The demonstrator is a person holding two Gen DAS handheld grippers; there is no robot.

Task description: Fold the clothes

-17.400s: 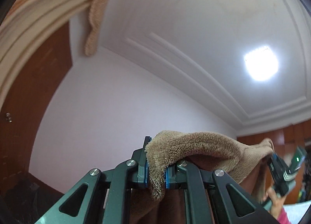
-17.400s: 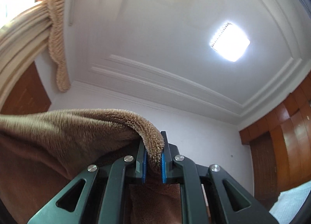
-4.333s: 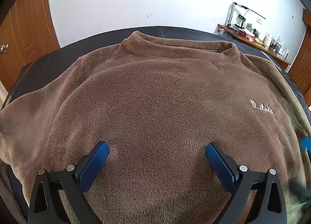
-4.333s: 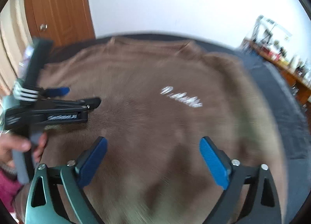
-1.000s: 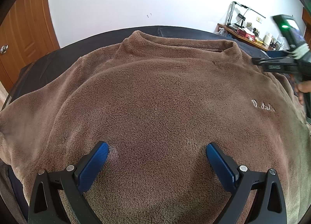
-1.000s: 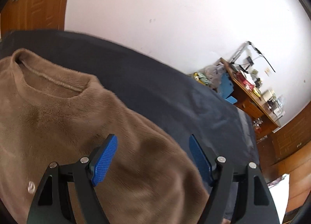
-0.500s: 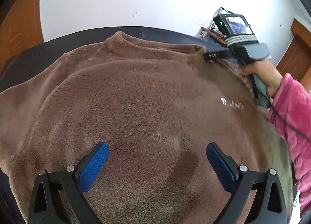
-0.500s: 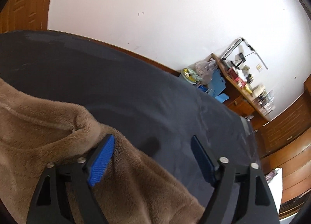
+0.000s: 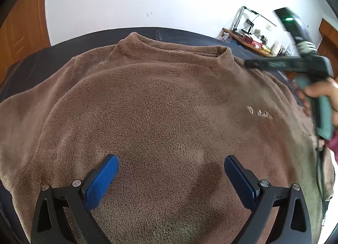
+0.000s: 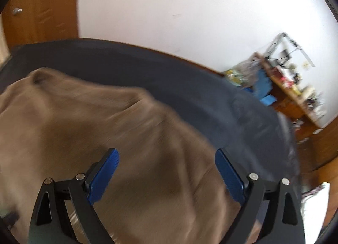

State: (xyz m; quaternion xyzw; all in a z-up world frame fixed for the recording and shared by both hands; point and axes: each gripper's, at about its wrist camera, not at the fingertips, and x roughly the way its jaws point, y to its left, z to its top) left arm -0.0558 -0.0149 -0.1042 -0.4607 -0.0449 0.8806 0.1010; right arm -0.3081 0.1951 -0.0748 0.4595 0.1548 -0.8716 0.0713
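A brown fleece sweater [image 9: 160,104] lies spread face up on a dark surface [image 9: 42,60], collar at the far side, small white lettering [image 9: 259,113] on the chest. My left gripper [image 9: 171,164] hovers open over the sweater's lower middle, nothing between its blue pads. In the left wrist view a hand holds the right gripper's body above the sweater's right shoulder; its fingertips cannot be made out there. In the blurred right wrist view my right gripper [image 10: 166,159] stands over the sweater's [image 10: 105,134] right shoulder, its jaws opening wide with nothing gripped.
The dark surface [image 10: 190,79] reaches past the collar to a white wall. A cluttered wooden desk [image 10: 291,91] stands at the far right, with a wooden door [image 10: 40,9] at the far left. A pink sleeve shows at the right edge of the left wrist view.
The right gripper has pulled back and up from the collar, so more of the shoulder shows, and its jaws have spread wider. The left view has swung slightly, the collar now nearer centre.
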